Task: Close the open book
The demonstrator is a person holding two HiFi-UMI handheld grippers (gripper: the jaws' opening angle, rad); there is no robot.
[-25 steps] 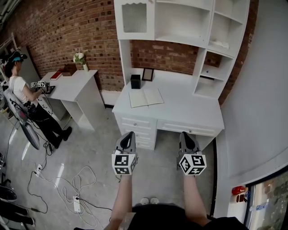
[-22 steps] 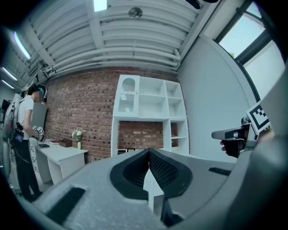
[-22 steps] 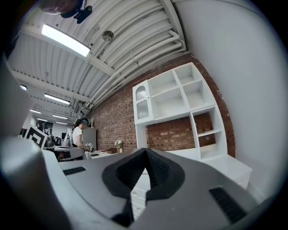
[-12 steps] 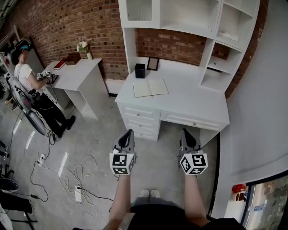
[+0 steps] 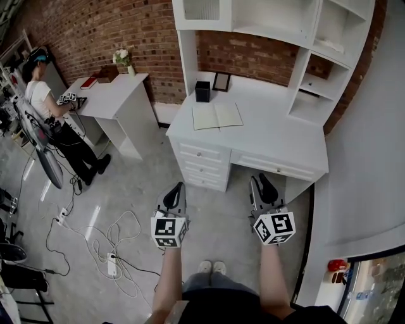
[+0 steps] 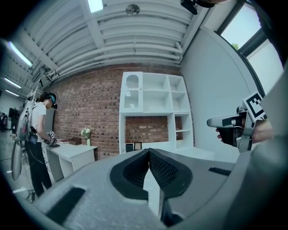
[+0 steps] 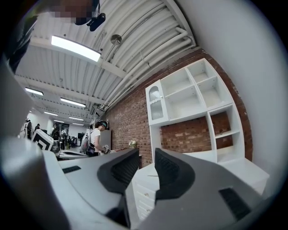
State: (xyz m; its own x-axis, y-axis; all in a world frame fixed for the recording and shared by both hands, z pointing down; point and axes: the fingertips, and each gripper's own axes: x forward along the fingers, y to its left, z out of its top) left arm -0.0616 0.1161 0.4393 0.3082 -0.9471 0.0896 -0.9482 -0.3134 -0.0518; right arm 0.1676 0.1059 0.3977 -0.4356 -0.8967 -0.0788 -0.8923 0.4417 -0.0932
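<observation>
Jaws of the left gripper (image 6: 148, 152) are pressed together on nothing, while those of the right gripper (image 7: 145, 158) are opening with only air between them. Both grippers hang well short of the white table (image 5: 278, 142), where the book (image 5: 217, 116) lies open and flat, untouched. Nothing of the task looks done yet: the approach, taking hold of a cover and the closing all remain.

A white desk (image 5: 272, 136) with a shelved hutch (image 5: 278, 19) stands against a brick wall (image 5: 126, 25) at twelve o'clock, a black box (image 5: 202, 92) and a picture frame (image 5: 221, 81) near its back edge. At ten o'clock, a person (image 5: 43, 95) stands at a smaller white table (image 5: 117, 88) bearing a vase of flowers (image 5: 124, 60). Cables (image 5: 109, 235) trail across the grey floor (image 5: 145, 183) at eight o'clock.
</observation>
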